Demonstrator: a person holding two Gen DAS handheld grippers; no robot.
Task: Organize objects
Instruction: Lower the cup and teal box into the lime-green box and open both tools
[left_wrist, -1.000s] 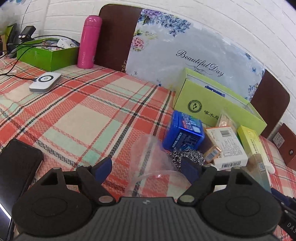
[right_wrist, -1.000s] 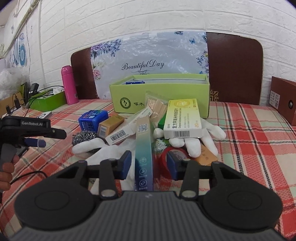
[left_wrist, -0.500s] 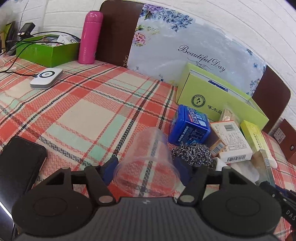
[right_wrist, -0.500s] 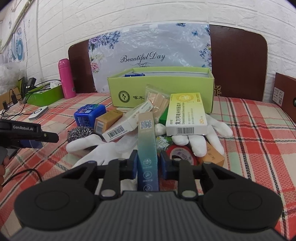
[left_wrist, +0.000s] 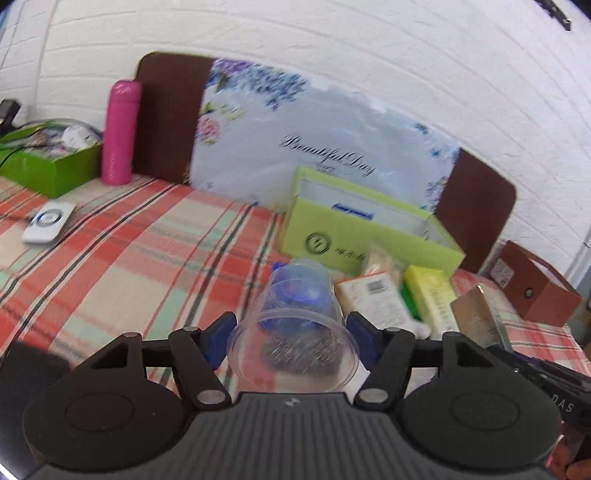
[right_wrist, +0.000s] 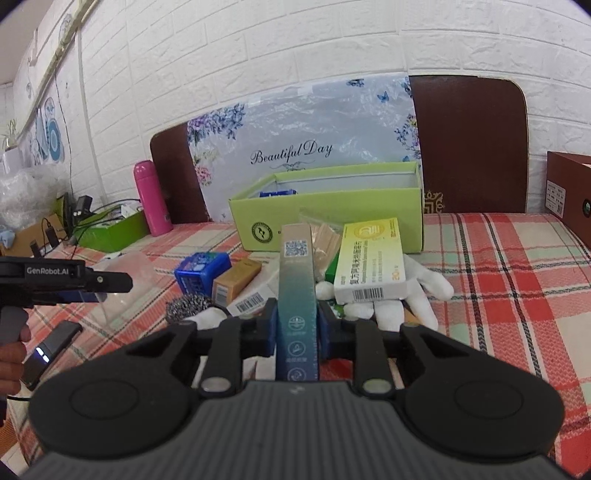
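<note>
My left gripper (left_wrist: 291, 332) is shut on a clear plastic cup (left_wrist: 295, 295), held above the checked tablecloth with its mouth toward the camera. In the right wrist view the same gripper (right_wrist: 92, 284) hangs at the left, the cup (right_wrist: 125, 280) only faintly visible. My right gripper (right_wrist: 297, 321) is shut on a slim teal box (right_wrist: 297, 280), raised on edge over the pile. The pile holds a yellow-green medicine box (right_wrist: 373, 258), a blue box (right_wrist: 201, 271), a steel scourer (right_wrist: 186, 308) and a white glove (right_wrist: 424, 291). Behind it stands an open light-green box (right_wrist: 332, 214).
A pink bottle (left_wrist: 120, 133), a dark green box (left_wrist: 51, 166) with cables and a white charging pad (left_wrist: 48, 223) sit at the far left. A brown box (right_wrist: 569, 192) stands at the right. A black phone (right_wrist: 48, 350) lies near the front left edge.
The left gripper closed on the lying cup and lifted it. The right gripper closed on the teal box and raised it off the pile.
</note>
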